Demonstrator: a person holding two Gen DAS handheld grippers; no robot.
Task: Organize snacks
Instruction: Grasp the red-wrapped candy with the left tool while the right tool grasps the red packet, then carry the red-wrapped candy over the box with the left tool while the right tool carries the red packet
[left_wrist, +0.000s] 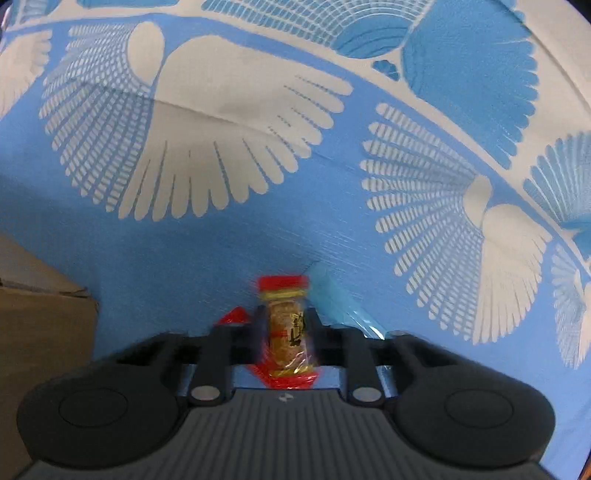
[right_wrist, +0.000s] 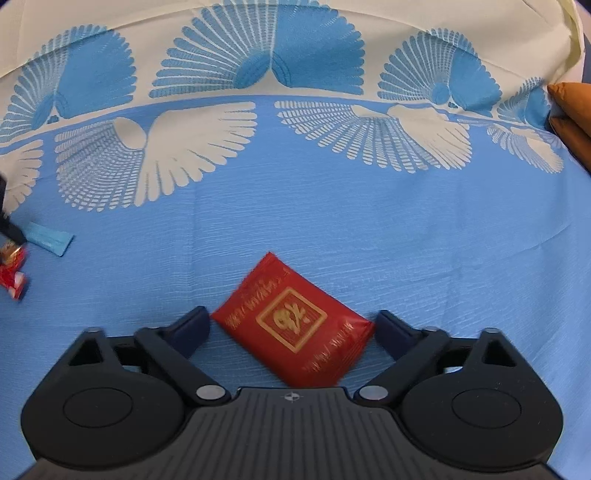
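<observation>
My left gripper (left_wrist: 285, 319) is shut on a small snack (left_wrist: 282, 343) in a clear wrapper with red twisted ends and a gold band; it stands upright between the pads above the blue patterned cloth (left_wrist: 221, 240). A second red wrapper (left_wrist: 233, 316) peeks out left of the fingers. In the right wrist view, a flat red packet (right_wrist: 295, 317) with gold print lies on the cloth (right_wrist: 332, 221) between the wide-apart fingers (right_wrist: 190, 328) of my open right gripper (right_wrist: 291, 330). Its right corner sits close to the right pad. The held snack (right_wrist: 13, 273) shows at that view's far left edge.
A pale blue wrapped sweet (left_wrist: 340, 306) lies just behind the left fingers and shows as a blue strip (right_wrist: 50, 238) in the right wrist view. A brown cardboard box (left_wrist: 40, 321) stands at the left. An orange cushion (right_wrist: 572, 118) sits at the far right.
</observation>
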